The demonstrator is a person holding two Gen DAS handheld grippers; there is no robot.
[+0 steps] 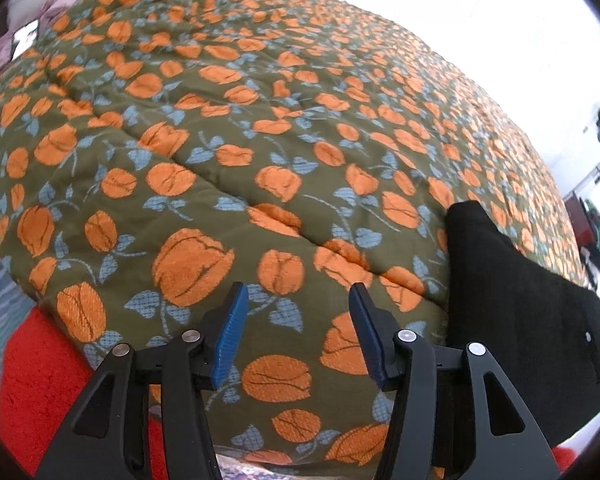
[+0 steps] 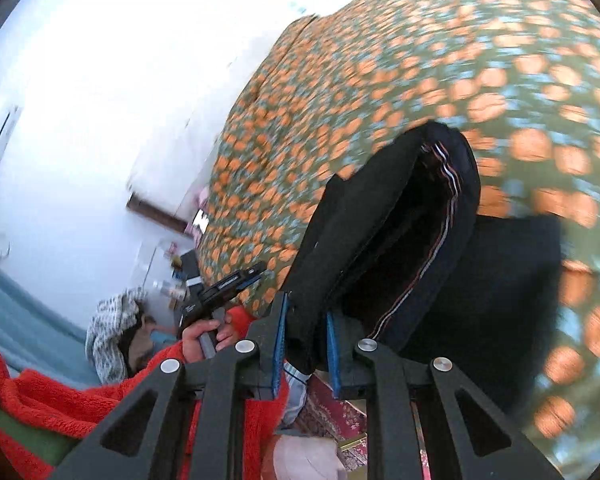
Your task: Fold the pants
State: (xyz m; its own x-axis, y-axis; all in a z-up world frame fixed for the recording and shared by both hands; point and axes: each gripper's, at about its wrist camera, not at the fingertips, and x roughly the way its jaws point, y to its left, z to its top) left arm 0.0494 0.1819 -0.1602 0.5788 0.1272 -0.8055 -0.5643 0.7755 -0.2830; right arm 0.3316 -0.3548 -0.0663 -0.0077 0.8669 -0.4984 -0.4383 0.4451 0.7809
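The black pants (image 2: 384, 216) hang lifted off the bed, their waistband with a striped inner band open toward the right wrist camera. My right gripper (image 2: 306, 344) is shut on the waistband fabric, blue pads on both sides of it. More of the pants lies on the bedspread below (image 2: 500, 280). In the left wrist view the pants (image 1: 512, 300) lie at the right on the bed. My left gripper (image 1: 296, 332) is open and empty above the bedspread, left of the pants. It also shows in the right wrist view (image 2: 224, 284), held in a hand.
A quilted olive bedspread with orange flowers (image 1: 236, 120) covers the bed. The person's red fleece sleeve (image 2: 60, 396) is at the lower left. A patterned rug (image 2: 332, 412) lies below the bed edge. White walls surround the bed.
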